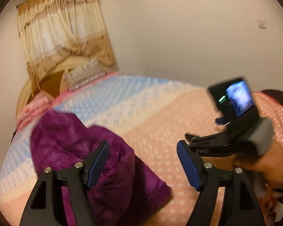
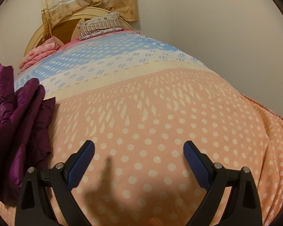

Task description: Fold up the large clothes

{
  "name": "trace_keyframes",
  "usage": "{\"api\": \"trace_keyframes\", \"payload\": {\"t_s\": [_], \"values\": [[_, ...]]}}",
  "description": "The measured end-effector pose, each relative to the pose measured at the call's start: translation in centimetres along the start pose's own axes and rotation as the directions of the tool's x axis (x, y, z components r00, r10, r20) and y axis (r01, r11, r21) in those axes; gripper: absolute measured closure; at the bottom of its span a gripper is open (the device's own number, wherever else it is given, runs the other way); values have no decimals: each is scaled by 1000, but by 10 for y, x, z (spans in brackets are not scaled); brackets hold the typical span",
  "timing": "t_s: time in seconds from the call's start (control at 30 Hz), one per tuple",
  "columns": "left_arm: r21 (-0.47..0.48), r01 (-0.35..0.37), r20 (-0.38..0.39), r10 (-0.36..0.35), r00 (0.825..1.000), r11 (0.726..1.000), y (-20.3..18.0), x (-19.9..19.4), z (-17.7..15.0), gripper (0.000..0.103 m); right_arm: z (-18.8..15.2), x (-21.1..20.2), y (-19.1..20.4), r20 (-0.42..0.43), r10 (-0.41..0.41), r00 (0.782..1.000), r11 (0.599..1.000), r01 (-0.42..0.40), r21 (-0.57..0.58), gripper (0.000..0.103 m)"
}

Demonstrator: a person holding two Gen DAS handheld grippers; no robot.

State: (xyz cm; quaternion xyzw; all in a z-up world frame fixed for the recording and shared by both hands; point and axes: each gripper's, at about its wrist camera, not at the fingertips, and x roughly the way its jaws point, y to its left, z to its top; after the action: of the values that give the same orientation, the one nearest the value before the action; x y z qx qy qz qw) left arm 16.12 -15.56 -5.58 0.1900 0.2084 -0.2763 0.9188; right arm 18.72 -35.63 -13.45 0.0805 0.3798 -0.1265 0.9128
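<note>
Purple quilted jacket (image 1: 96,162) lies bunched on the left part of the bed's spotted bedspread (image 1: 160,124), partly behind the left gripper (image 1: 143,162), whose blue-padded fingers (image 1: 98,163) stand wide apart with nothing between them. Further right, the right gripper (image 2: 138,166) is likewise spread open, holding nothing, over bare peach cloth, with the jacket (image 2: 17,128) well off to its left at the bed's edge.
</note>
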Motion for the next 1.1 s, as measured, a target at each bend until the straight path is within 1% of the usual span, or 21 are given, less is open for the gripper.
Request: {"api": "trace_keyframes", "payload": {"t_s": [0.07, 0.1, 0.13, 0.17, 0.2, 0.23, 0.27, 0.3, 0.33, 0.4, 0.43, 0.5, 0.53, 0.63, 0.67, 0.7, 0.77, 0.87, 1.0, 1.03, 1.1], "values": [[-9, -69, 8, 69, 998, 998, 14, -13, 2, 24, 8, -8, 6, 12, 21, 1000, 1000, -20, -4, 10], [-29, -127, 0, 127, 992, 991, 30, -16, 0, 23, 13, -13, 13, 22, 37, 999, 999, -37, -15, 11], [-59, -191, -18, 190, 982, 980, 50, -16, -5, 22, 17, -16, 19, 30, 50, 998, 998, -49, -25, 15], [-90, -235, -38, 232, 972, 968, 68, -16, -10, 22, 23, -22, 29, 42, 74, 996, 997, -72, -42, 18], [-146, -285, -81, 276, 958, 947, 95, -13, -17, 21, 31, -29, 43, 52, 100, 994, 993, -97, -61, 24], [-221, -328, -128, 306, 943, 918, 124, -11, -26, 21, 37, -34, 57, 58, 124, 991, 990, -119, -82, 31], [-282, -357, -155, 325, 933, 891, 147, -11, -34, 21, 45, -41, 74, 66, 145, 987, 984, -137, -113, 35], [-359, -385, -174, 344, 923, 850, 174, -12, -44, 21, 53, -49, 94, 79, 168, 983, 977, -155, -147, 43], [-428, -417, -201, 365, 909, 802, 199, -12, -54, 21, 59, -54, 109, 90, 184, 979, 971, -167, -170, 48], [-522, -455, -244, 385, 890, 722, 233, -9, -69, 21, 76, -72, 151, 122, 214, 969, 956, -182, -231, 49], [-558, -455, -259, 375, 890, 694, 248, -6, -77, 21, 82, -77, 169, 126, 220, 967, 950, -184, -252, 49], [-595, -462, -301, 351, 887, 657, 266, 5, -86, 21, 93, -78, 206, 101, 234, 967, 938, -197, -286, 49], [-606, -464, -313, 343, 886, 646, 271, 13, -89, 21, 97, -74, 222, 87, 237, 968, 935, -202, -292, 50], [-601, -492, -340, 355, 871, 630, 272, 28, -92, 21, 101, -51, 264, 35, 235, 971, 930, -214, -298, 53], [-606, -487, -342, 346, 874, 629, 272, 37, -90, 21, 100, -41, 268, 28, 230, 973, 931, -211, -297, 55], [-618, -477, -341, 334, 879, 625, 273, 42, -91, 21, 98, -25, 276, 23, 202, 979, 934, -186, -304, 59], [-625, -457, -335, 311, 889, 633, 277, 53, -91, 21, 92, 0, 272, 0, 152, 988, 947, -145, -287, 61], [-606, -424, -326, 277, 904, 673, 267, 72, -83, 21, 78, 25, 242, -13, 83, 996, 961, -83, -265, 61], [-566, -381, -310, 239, 920, 731, 237, 97, -71, 21, 66, 42, 198, -41, 60, 997, 978, -67, -197, 61], [-553, -379, -312, 238, 920, 742, 230, 103, -68, 21, 64, 46, 190, -45, 53, 998, 981, -61, -185, 61], [-500, -382, -325, 241, 915, 777, 214, 117, -63, 21, 62, 50, 180, -45, 47, 998, 986, -53, -160, 61]]}}
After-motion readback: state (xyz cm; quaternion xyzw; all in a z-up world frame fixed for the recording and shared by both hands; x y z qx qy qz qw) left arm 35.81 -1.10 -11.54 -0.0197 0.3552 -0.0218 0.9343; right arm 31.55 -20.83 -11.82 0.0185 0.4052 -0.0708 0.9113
